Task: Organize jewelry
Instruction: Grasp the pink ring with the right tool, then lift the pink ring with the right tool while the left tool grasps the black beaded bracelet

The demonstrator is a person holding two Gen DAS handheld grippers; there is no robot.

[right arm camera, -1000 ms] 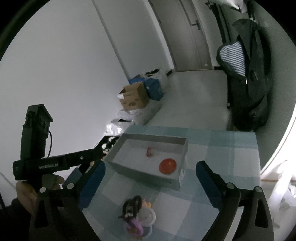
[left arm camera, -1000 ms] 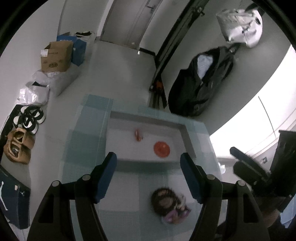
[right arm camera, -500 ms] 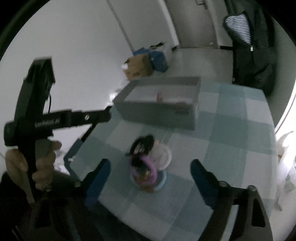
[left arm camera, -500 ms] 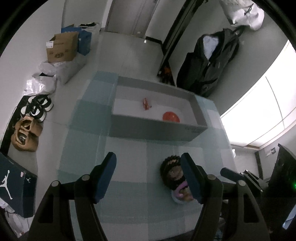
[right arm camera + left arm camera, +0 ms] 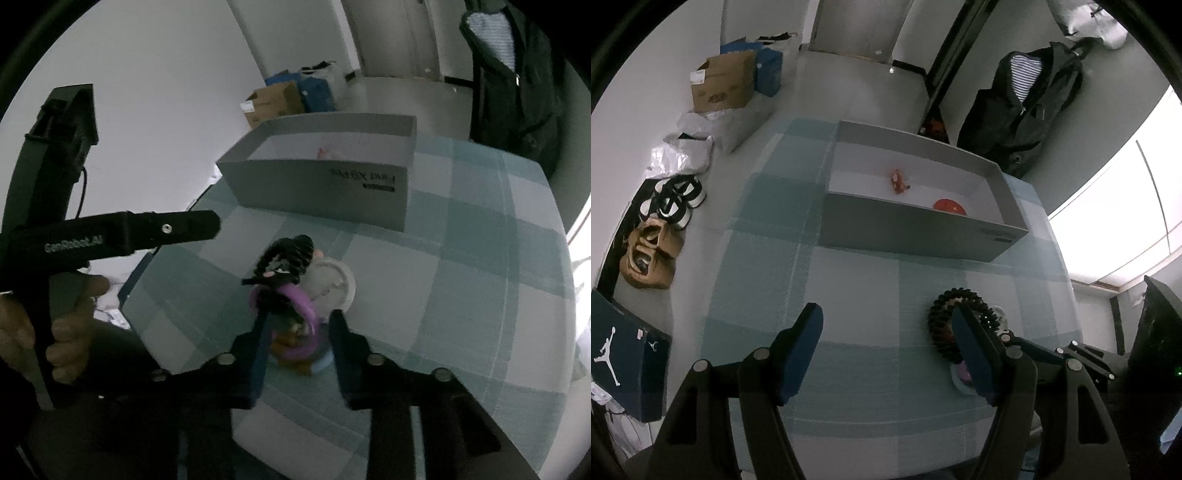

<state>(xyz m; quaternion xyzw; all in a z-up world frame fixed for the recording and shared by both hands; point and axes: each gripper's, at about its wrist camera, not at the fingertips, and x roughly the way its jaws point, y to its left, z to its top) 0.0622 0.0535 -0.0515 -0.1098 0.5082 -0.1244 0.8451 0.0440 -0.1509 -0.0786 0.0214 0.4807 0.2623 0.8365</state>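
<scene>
A pile of jewelry lies on the checked tablecloth: a black beaded bracelet [image 5: 945,321] [image 5: 288,254], a purple ring-shaped bangle [image 5: 295,306] and a white round piece [image 5: 332,284]. My right gripper [image 5: 297,332] is half closed around the pile's near end, fingers on either side of the purple bangle; contact is unclear. My left gripper [image 5: 890,350] is open and empty above the cloth, its right finger beside the beaded bracelet. A grey box [image 5: 912,229] [image 5: 321,184] behind holds a small red trinket [image 5: 898,181] and a red disc [image 5: 949,206].
The table's left edge drops to the floor, where shoes [image 5: 674,195], a brown bag [image 5: 650,254], a cardboard box [image 5: 722,85] and a dark shoe box [image 5: 624,354] lie. A black jacket [image 5: 1023,118] hangs at the back right. The left gripper's body [image 5: 110,232] shows in the right wrist view.
Both grippers have pulled back from the box toward the jewelry pile. My right gripper has lowered onto the pile and narrowed its fingers around it. The left has stayed open.
</scene>
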